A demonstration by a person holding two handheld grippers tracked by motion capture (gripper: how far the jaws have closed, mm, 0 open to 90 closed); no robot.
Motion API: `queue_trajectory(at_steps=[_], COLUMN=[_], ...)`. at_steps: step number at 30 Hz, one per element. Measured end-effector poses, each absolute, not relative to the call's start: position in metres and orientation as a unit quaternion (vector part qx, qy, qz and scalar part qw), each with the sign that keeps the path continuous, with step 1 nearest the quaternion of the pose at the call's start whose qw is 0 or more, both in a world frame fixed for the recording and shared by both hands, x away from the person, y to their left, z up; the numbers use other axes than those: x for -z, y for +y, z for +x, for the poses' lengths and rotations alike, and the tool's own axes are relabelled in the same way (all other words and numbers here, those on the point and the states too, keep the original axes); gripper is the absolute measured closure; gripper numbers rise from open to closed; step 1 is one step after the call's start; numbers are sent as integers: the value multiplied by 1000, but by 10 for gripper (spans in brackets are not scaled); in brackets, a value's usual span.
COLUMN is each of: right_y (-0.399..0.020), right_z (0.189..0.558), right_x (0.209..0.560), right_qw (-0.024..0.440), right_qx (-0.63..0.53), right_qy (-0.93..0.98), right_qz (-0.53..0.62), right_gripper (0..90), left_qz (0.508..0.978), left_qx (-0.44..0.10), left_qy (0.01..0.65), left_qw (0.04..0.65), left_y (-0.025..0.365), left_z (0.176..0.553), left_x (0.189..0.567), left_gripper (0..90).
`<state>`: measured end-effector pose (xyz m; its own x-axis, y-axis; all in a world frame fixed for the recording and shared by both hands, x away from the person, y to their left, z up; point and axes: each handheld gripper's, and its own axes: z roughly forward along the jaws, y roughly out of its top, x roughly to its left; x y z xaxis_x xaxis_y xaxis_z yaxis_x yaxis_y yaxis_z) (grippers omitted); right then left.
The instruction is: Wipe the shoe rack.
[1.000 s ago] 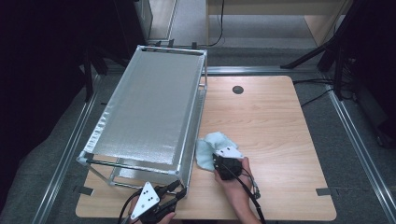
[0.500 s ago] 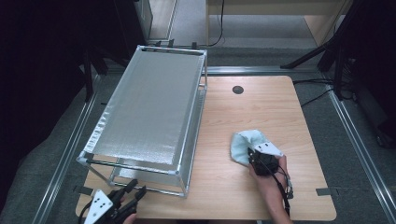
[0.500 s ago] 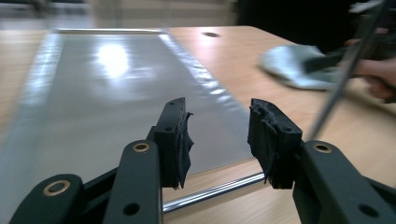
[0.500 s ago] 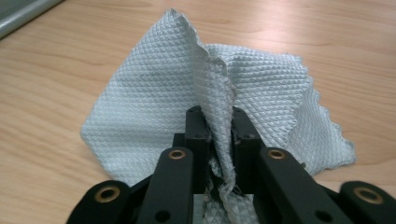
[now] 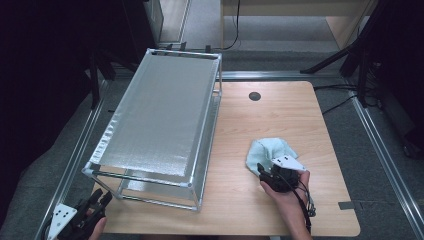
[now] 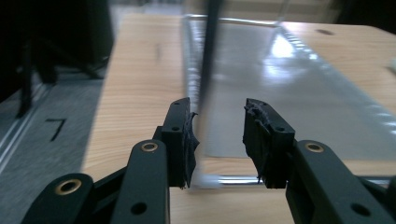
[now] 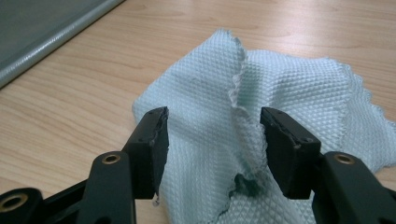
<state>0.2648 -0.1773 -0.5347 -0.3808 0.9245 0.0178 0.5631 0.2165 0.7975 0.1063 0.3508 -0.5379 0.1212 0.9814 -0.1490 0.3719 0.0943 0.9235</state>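
The pale blue-green woven cloth [image 7: 289,93] is showing a fine waffle-like texture, matt and soft, with a frilled stitched edge. It is lying on the light wooden bench [image 5: 300,120], whose smooth grain is looking faintly satin. The silvery metal-framed rack [image 5: 160,110] is carrying a shelf sheet that is glinting with a fine stippled sheen, possibly foil or embossed metal; blur is hiding which. The right gripper [image 7: 212,144] and left gripper [image 6: 217,140] are showing matt black plastic with brass-coloured rivets and rough, worn pads [image 6: 189,140].
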Motion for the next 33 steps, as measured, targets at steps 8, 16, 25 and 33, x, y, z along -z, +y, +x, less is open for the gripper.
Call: queue_trajectory(at_steps=[8,16,25,33], right_y=[-190,-205,-222,-256], right_z=[261,256,259,258], right_x=[537,537,537,533], right_qw=[245,246,252,273], right_qx=[-372,-374,-385,-413], right_qy=[732,723,706,671], right_qz=[516,526,539,552], right_gripper=[444,449,424,331], left_qz=[614,659,664,631], left_qx=[-323,-305,-262,-284], left_qy=[556,502,480,521], left_qw=[458,469,510,500], left_y=[341,305,321,352], left_z=[128,138,135,142], left_x=[542,541,541,546], left_gripper=[814,821,538,352])
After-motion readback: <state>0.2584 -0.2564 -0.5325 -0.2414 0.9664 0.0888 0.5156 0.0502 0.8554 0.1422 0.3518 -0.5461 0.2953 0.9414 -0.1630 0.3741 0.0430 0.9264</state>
